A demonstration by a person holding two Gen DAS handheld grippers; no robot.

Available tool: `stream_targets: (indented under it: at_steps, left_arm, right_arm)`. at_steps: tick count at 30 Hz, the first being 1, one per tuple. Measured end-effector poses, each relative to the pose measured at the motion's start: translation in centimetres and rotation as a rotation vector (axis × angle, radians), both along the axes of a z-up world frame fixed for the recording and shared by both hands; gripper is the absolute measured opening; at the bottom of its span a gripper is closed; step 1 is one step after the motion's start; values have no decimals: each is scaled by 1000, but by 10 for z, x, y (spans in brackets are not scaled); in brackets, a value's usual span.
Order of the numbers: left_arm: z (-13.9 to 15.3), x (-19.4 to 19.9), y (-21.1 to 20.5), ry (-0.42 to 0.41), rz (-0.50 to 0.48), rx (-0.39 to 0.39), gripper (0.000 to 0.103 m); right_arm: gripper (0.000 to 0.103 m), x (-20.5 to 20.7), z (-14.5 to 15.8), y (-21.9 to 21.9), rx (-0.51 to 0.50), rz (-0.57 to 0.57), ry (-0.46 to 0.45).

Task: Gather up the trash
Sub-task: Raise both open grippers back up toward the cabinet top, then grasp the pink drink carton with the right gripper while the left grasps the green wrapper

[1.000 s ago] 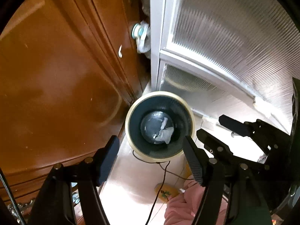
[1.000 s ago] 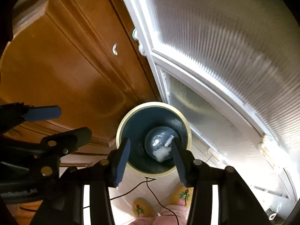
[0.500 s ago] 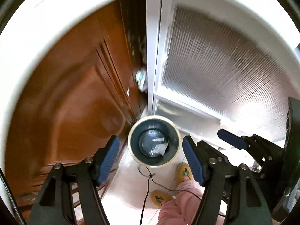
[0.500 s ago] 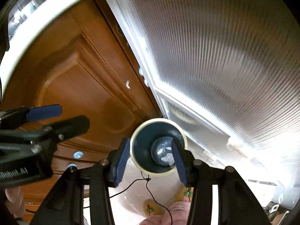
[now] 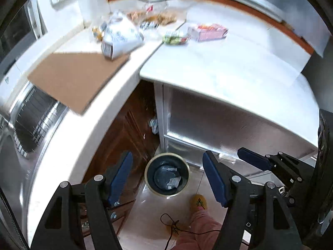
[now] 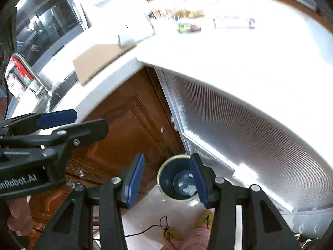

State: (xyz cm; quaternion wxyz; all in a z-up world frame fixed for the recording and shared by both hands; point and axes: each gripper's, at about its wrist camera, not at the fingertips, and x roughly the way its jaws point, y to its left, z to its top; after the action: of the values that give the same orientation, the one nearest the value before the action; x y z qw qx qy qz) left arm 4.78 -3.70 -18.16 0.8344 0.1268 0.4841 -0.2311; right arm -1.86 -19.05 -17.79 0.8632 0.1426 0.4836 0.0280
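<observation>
Two empty grabbers held high over the trash bin

The left gripper (image 5: 166,179) and the right gripper (image 6: 167,180) both have their jaws spread wide and hold nothing. Far below on the floor stands the round bin (image 5: 167,175), near the corner where the brown cupboard (image 5: 124,137) meets the white ribbed door (image 5: 218,125). Crumpled white trash (image 5: 173,182) lies at the bottom of the bin. Up on the white counter (image 5: 229,66), more wrappers (image 5: 177,38) and a pink box (image 5: 208,32) sit near the far edge, beside a flat brown cardboard (image 5: 77,77).
</observation>
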Motion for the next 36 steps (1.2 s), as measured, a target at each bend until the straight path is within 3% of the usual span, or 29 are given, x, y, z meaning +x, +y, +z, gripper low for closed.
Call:
stream_targets:
  at_steps: [6, 17, 26, 36]
  left_arm:
    - [54, -17, -2, -84, -39, -43, 68]
    - [130, -27, 6, -185, -43, -113, 68]
    - [161, -25, 12, -254, -30, -127, 68]
    - [175, 3, 6, -273, -2, -125, 68]
  right_arm:
    - [46, -12, 67, 1, -11, 3, -63]
    - [46, -16, 136, -6, -70, -42, -172]
    - [46, -9, 171, -14, -102, -78, -203]
    - [46, 21, 179, -38, -118, -83, -179]
